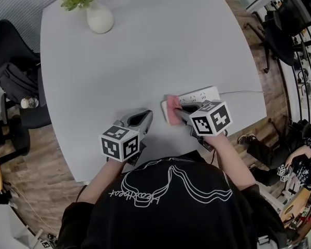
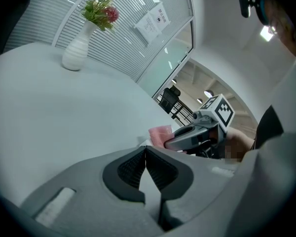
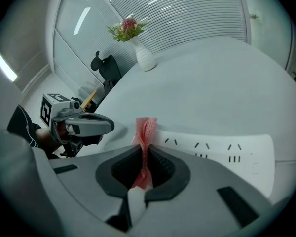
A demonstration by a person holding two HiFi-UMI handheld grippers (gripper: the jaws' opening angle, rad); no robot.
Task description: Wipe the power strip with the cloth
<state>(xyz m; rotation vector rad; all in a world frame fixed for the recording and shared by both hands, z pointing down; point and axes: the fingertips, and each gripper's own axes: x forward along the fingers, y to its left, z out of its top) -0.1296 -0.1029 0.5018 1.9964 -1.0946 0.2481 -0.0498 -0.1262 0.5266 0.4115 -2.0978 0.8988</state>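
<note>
A white power strip (image 1: 199,96) (image 3: 222,149) lies near the table's front edge, its cable running off to the right. My right gripper (image 1: 182,109) (image 3: 144,154) is shut on a folded pink cloth (image 1: 172,104) (image 3: 144,132) (image 2: 161,134), and the cloth's free end sits over the strip's left end. My left gripper (image 1: 146,116) (image 2: 146,154) rests to the left of the strip, jaws shut with nothing between them. The strip's near side is hidden behind my right gripper in the head view.
A white vase with flowers (image 1: 98,15) (image 2: 79,48) (image 3: 144,56) stands at the far side of the round white table (image 1: 145,51). Black chairs (image 1: 13,77) stand left of the table, more furniture (image 1: 290,14) to the right.
</note>
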